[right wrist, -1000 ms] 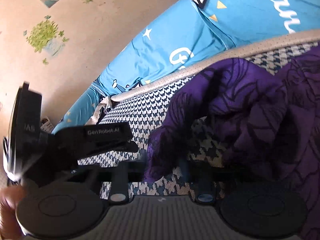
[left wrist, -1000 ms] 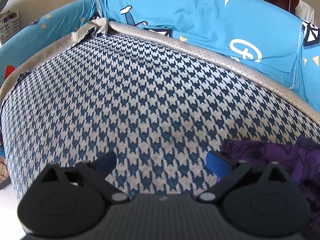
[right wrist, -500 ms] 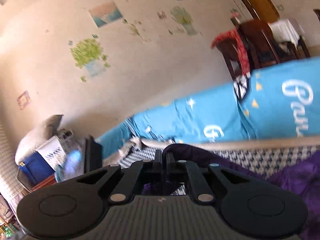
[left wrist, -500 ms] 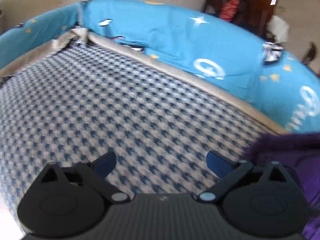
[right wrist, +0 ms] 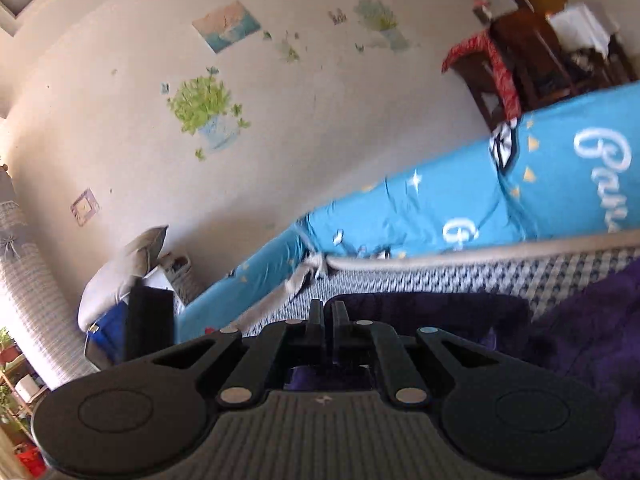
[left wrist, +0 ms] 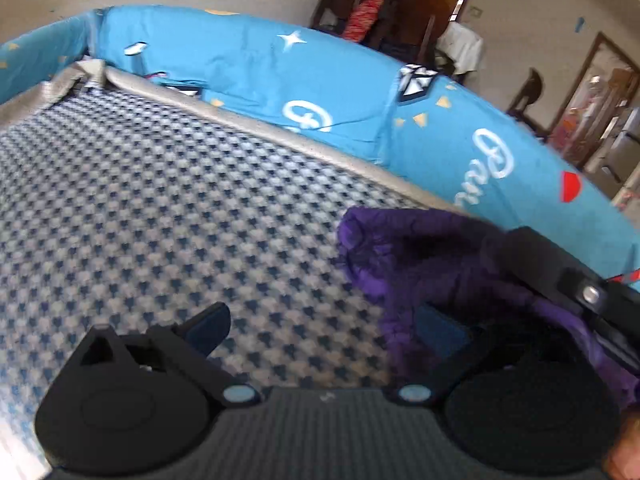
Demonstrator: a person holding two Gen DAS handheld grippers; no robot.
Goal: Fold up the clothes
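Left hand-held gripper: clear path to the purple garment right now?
Probably yes. The left hand-held gripper is open, the purple garment already overlaps its right finger, and nothing lies between them on the checked cover.

Soft purple cloth garment

A home: blue-cushioned sofa, wall stickers, wooden chairs.

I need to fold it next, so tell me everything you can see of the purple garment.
The purple garment is dark violet cloth with a faint black print, soft and crumpled, not yet folded. It lies bunched on the houndstooth cover, near the blue cushions. The right gripper is shut on a raised fold of it. The left gripper is open, its right finger against the cloth's edge.
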